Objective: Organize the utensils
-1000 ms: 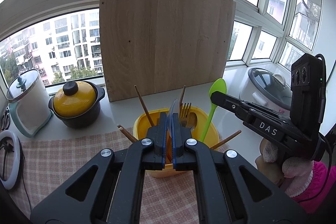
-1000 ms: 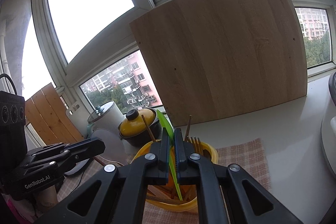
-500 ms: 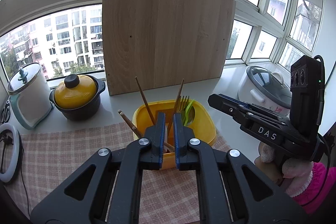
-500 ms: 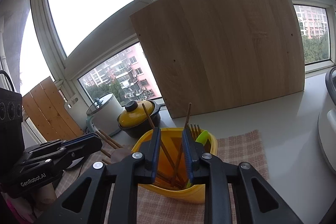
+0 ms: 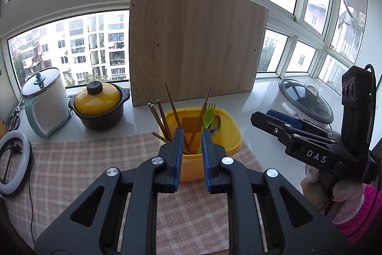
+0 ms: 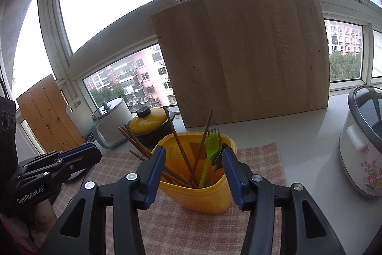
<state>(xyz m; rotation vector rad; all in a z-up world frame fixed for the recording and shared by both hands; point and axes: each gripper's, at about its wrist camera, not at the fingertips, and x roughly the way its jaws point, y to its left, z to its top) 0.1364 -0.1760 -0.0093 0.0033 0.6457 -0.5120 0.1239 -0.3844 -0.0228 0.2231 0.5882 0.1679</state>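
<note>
A yellow plastic holder (image 5: 229, 135) (image 6: 205, 197) stands on a pink checked cloth (image 5: 78, 159) (image 6: 257, 159). In it stand several brown chopsticks (image 5: 172, 106) (image 6: 176, 135), a green plastic spoon (image 5: 208, 116) (image 6: 211, 152), a fork and a metal spoon. My left gripper (image 5: 192, 135) is open and empty, just in front of the holder. My right gripper (image 6: 193, 154) is open wide and empty, its jaws either side of the holder's near wall. The right gripper also shows in the left wrist view (image 5: 281, 122).
A large wooden board (image 5: 195, 44) (image 6: 243, 56) leans on the window behind. A yellow-lidded black pot (image 5: 99, 104) and a white kettle (image 5: 45, 99) stand left. A white rice cooker (image 5: 305, 97) (image 6: 363, 140) stands right. A ring light (image 5: 14, 159) lies far left.
Both grippers let go of their utensils into the holder, opened and drew back. The green spoon now stands in the holder.
</note>
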